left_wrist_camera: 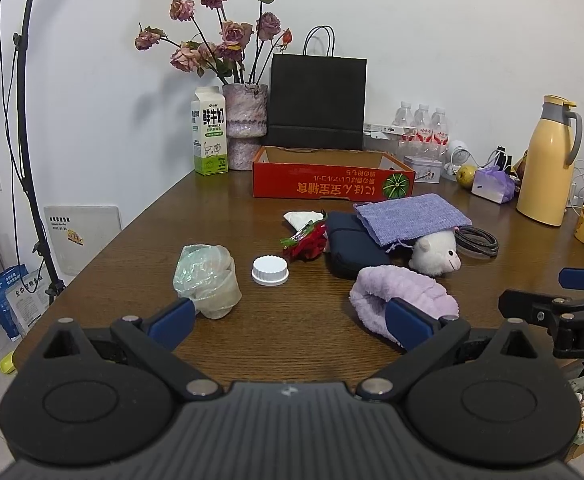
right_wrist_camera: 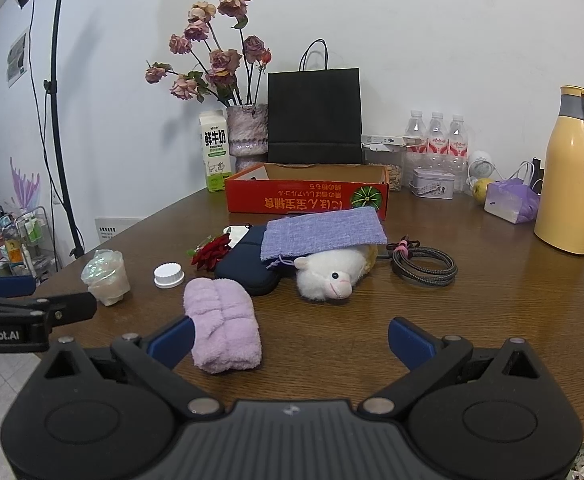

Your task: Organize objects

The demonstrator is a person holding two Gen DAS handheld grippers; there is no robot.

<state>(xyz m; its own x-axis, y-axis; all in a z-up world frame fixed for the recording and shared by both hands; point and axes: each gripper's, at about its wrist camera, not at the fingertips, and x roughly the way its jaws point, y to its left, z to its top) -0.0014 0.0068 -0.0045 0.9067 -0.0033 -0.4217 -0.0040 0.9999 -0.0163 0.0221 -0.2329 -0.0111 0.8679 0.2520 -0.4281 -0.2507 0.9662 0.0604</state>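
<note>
Both grippers hang low over the near edge of the surface (left_wrist_camera: 219,200), nothing picked up yet. The left gripper (left_wrist_camera: 289,322) has its fingers wide apart and empty, framing the gap between the crumpled plastic cup (left_wrist_camera: 205,282) and the folded lilac towel (left_wrist_camera: 402,294). The right gripper (right_wrist_camera: 289,340) is equally spread, the towel (right_wrist_camera: 223,326) just inside its left finger. Loose things crowd mid-surface: white cap (left_wrist_camera: 269,271), plush lamb (right_wrist_camera: 326,272), purple pouch (right_wrist_camera: 322,230), coiled cable (right_wrist_camera: 422,264). The red box (left_wrist_camera: 332,174) waits at the far edge, seemingly the destination. By my reading, this is the opening reach; next, centre on the towel and close.
</note>
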